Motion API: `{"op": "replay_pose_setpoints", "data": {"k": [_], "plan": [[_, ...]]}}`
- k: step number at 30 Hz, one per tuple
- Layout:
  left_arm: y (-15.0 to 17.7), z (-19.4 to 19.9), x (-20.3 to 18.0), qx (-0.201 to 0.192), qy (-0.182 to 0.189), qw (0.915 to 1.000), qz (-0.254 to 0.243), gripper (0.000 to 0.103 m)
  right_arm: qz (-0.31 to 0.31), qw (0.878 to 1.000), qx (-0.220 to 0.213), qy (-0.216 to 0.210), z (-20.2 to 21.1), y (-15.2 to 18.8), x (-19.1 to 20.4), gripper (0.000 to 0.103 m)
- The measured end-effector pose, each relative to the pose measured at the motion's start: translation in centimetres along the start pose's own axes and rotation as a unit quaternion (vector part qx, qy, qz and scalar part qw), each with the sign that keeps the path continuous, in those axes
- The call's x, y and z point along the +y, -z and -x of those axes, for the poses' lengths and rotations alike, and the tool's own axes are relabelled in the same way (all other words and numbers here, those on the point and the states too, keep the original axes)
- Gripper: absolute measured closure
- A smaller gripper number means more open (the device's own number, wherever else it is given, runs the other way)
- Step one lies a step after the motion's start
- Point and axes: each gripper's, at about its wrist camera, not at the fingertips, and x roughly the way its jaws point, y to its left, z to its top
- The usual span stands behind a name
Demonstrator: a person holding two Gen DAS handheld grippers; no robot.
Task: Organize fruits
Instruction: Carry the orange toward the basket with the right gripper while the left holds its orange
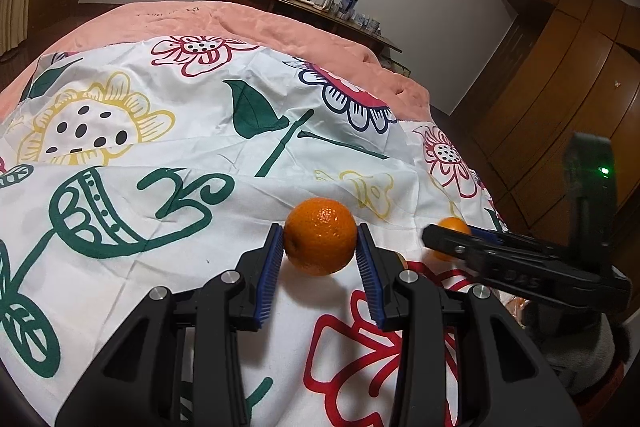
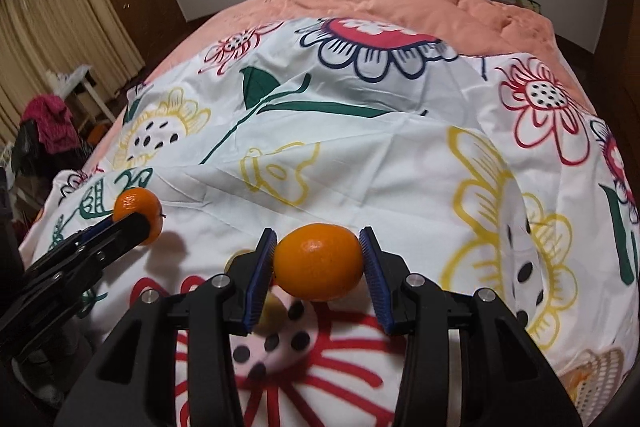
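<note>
Each claw — left [image 1: 320, 247]; right [image 2: 319, 259] — clamps an orange [image 1: 320, 242].

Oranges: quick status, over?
Left tool shut on one orange. Right tool shut on second orange. Nothing in the way.

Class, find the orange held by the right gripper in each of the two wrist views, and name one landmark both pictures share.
Left wrist view: the orange in the right gripper peeks out at the right edge, mostly hidden behind that gripper's dark fingers.
Right wrist view: the same orange sits low and central, pressed between the blue pads.
Shared landmark: the green leaf printed on the flowered cloth.
</note>
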Motion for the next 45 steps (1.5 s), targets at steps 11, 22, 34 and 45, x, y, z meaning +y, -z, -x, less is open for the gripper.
{"op": "replay_pose_setpoints", "data": {"k": [11, 22, 34, 45], "plan": [[0.5, 0.5, -0.8, -0.005, -0.018, 0.9997, -0.017, 0.065, -0.07, 0.997, -0.037, -0.007, 4.2, 3.3, -3.7, 0.06], [1.0, 1.0, -2.0, -0.007, -0.051, 0.9977, -0.043, 0.065, -0.136, 0.988, -0.069, 0.004, 7.9, 6.6, -7.8, 0.06], [1.4, 1.3, -3.1, -0.007, -0.063, 0.996, -0.063, 0.065, -0.172, 0.98, -0.088, 0.037, 10.3, 8.6, -11.5, 0.06], [1.5, 1.2, -4.8, 0.009, -0.045, 0.9957, -0.081, 0.065, -0.252, 0.958, -0.078, 0.11, 12.5, 13.3, -18.4, 0.06]]}}
